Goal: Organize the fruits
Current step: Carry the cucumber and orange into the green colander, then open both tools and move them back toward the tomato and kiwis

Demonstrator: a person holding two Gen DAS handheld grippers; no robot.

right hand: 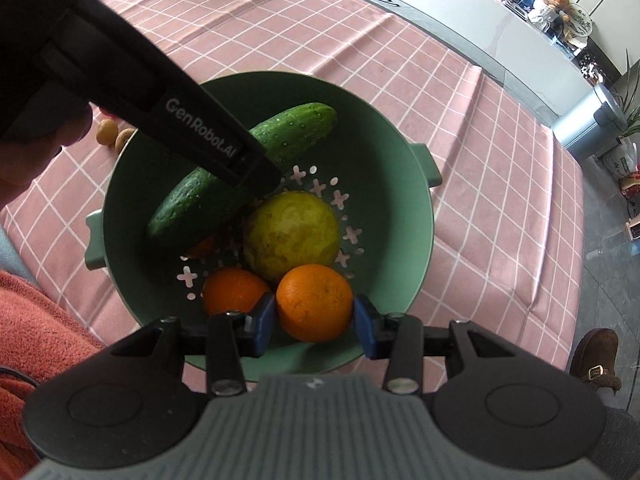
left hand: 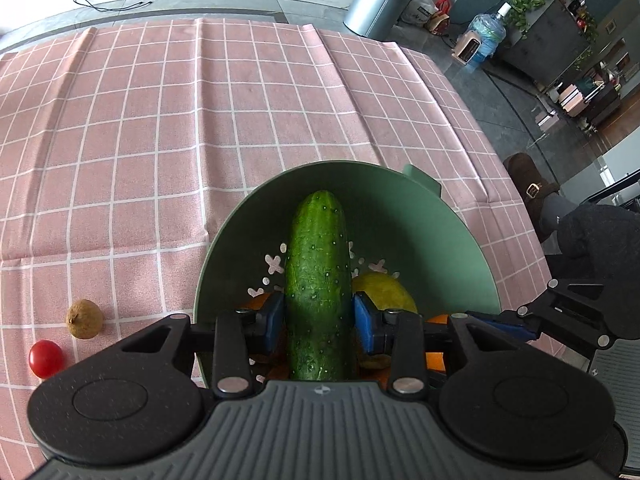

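Observation:
A green colander bowl (left hand: 460,240) (right hand: 416,184) stands on the pink checked cloth. My left gripper (left hand: 319,318) is shut on a dark green cucumber (left hand: 318,280), which lies lengthwise between the blue pads (left hand: 272,322) over the bowl. In the right wrist view the cucumber (right hand: 296,130) slants across the bowl's far left, under the left gripper's black body (right hand: 192,120). My right gripper (right hand: 315,316) is shut on an orange (right hand: 314,300) at the bowl's near side. A second orange (right hand: 234,290) and a large yellow-green citrus (right hand: 292,234) lie in the bowl.
On the cloth left of the bowl lie a cherry tomato (left hand: 46,358) and a small brown fruit (left hand: 85,319); two brown fruits (right hand: 116,135) show past the rim. The table edge runs close on the right, with a steel bin (left hand: 380,0) beyond. A person's slipper (right hand: 596,360) is on the floor.

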